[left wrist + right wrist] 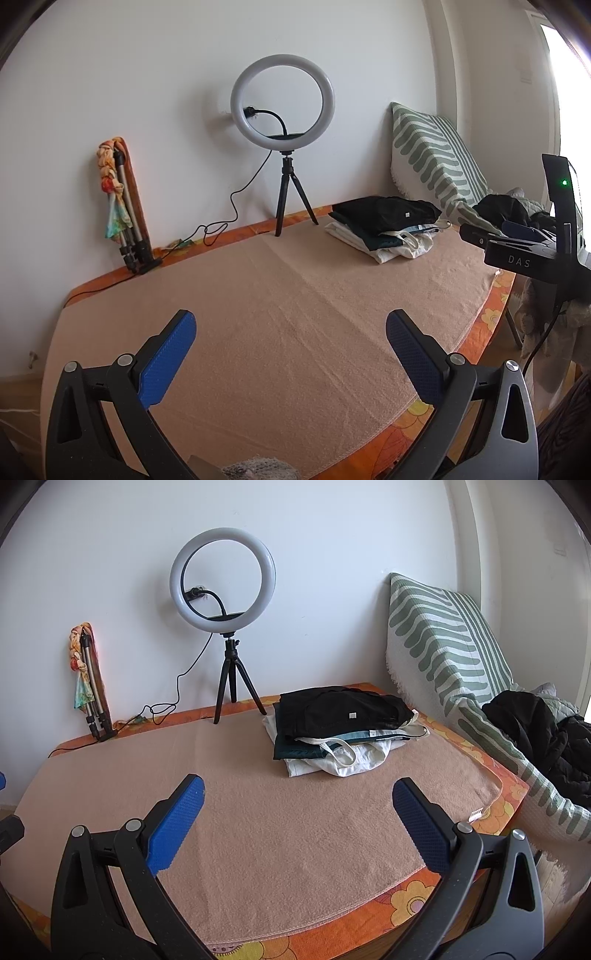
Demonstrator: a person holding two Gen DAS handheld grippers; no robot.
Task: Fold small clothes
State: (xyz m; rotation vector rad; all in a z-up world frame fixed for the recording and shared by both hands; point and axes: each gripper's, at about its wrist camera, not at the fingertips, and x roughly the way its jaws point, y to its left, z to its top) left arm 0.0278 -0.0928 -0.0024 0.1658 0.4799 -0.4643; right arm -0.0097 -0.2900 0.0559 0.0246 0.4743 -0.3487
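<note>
Two grippers hover over the near part of a peach blanket (288, 830) that covers a table with an orange flowered cloth (413, 897) showing along its edges. The left gripper (290, 332) has its jaws spread wide, blue pads (166, 362) facing each other with only blanket between them. The right gripper (297, 797) is likewise spread wide and holds nothing; in the left wrist view its body shows at the right edge, well to the right of the pile of clothes.

The pile of folded clothes (343, 727) lies on the far right part of the blanket, well apart from both grippers. A black garment (340, 709) with a small pale label sits on top; under it are a dark teal piece (295, 751) and white pieces (343, 764), with a loop of white strap hanging out at the near side.

Left of the pile, a ring light (222, 578) stands on a small black tripod (234, 686) at the far edge of the blanket, its cable (177, 690) trailing leftward along the wall. Farther left of the pile, a folded tripod (92, 698) with a colourful scarf (79, 664) tied to it leans against the wall. Right of the pile, a green-and-white striped throw (443, 638) drapes over furniture, and a dark jacket (543, 731) is heaped on it.
</note>
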